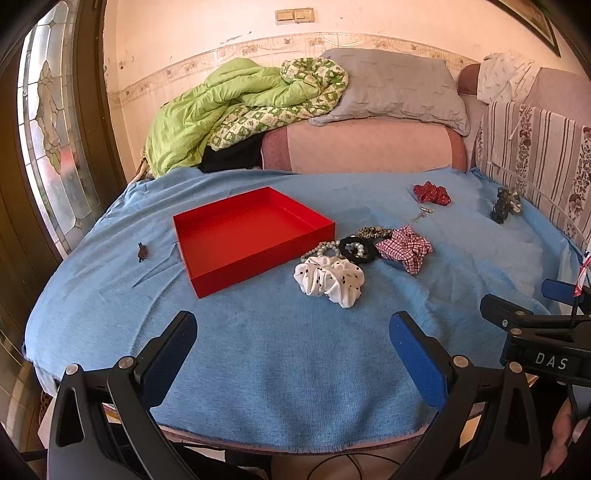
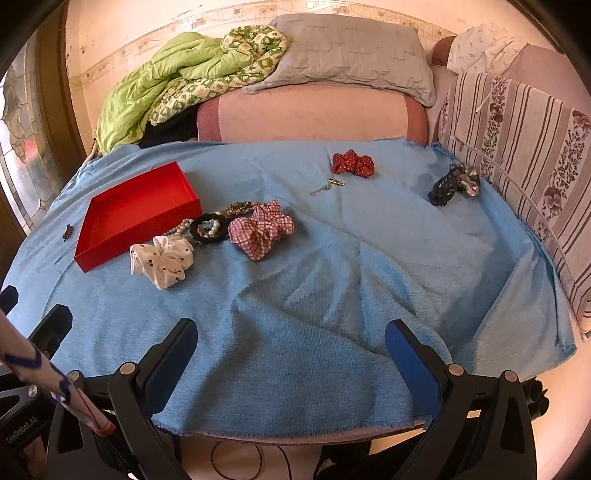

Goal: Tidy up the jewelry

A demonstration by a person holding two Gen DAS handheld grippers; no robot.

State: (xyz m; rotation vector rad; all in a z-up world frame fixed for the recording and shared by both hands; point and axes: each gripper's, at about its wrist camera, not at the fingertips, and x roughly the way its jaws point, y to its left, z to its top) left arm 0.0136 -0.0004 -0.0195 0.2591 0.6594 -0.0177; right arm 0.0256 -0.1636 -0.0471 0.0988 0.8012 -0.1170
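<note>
Showing only in the left wrist view: wall switches point(image 1: 294, 15).

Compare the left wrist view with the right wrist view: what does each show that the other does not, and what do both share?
Only the left wrist view shows the beige wall switches and the right gripper at its edge. Only the right wrist view shows the blue cloth's right corner. Both share the open red cardboard tray, with nothing inside, the white spotted fabric scrunchie, the pink checked fabric scrunchie and the dark red fabric scrunchie.
</note>
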